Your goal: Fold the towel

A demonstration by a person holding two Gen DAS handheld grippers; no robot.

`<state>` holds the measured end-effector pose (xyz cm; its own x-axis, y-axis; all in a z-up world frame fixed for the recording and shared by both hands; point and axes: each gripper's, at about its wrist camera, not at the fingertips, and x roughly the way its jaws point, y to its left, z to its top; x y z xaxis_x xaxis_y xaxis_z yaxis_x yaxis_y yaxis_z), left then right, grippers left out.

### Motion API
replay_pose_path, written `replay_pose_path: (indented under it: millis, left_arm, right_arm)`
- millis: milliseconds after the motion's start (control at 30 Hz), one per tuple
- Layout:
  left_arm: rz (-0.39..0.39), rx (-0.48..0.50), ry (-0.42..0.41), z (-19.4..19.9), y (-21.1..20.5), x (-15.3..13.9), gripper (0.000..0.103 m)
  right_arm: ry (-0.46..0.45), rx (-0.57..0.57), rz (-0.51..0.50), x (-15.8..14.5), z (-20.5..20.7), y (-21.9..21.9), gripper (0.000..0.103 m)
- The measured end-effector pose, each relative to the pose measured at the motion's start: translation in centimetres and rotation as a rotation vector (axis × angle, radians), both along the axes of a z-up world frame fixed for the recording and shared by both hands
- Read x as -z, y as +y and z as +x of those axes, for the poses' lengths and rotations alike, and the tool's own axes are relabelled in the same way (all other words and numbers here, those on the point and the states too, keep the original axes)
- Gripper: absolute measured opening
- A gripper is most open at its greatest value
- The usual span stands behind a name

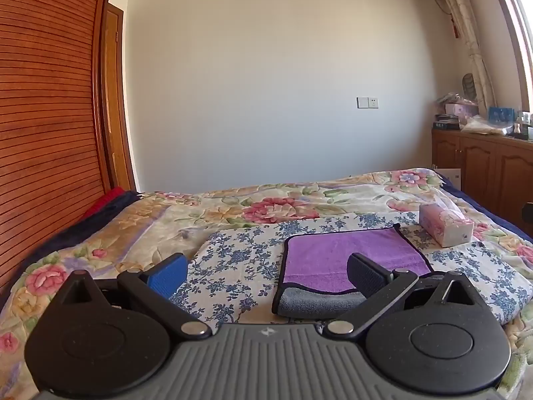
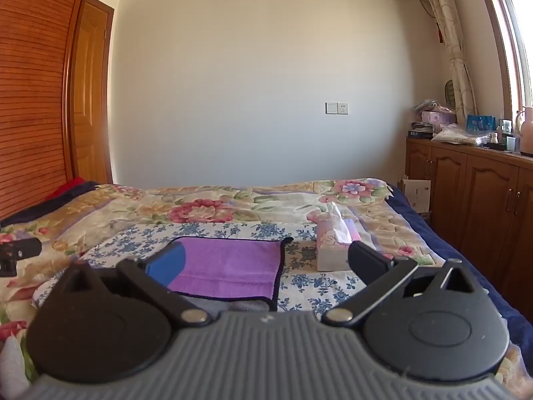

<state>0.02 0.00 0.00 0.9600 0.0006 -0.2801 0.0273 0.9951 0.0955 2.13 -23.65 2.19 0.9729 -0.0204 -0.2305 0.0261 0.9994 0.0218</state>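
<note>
1. Towel [image 1: 353, 260]: purple, lying on the blue-flowered cloth [image 1: 240, 266] on the bed, near edge rolled showing grey.
2. Left gripper [image 1: 266, 275] and right gripper [image 2: 266, 263]: spread wide, empty.
3. Step, judged: approach; next, pinch near corners.

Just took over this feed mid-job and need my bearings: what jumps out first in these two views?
The purple towel stands out, lying on a blue-flowered cloth on the bed, its near edge turned over to show a grey underside. A tissue box sits just to its right. Both the left hand-held gripper and the right hand-held gripper are wide open near the towel, holding nothing.
</note>
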Motion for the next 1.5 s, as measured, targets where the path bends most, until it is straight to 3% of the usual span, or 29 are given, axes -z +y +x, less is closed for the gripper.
replay_pose_path:
  millis: [1500]
  left_arm:
    - [0.013, -0.002, -0.011, -0.1, -0.03, -0.02, 0.103]
  right_arm:
    - [0.003, -0.001, -0.001, -0.25, 0.07, 0.27, 0.103]
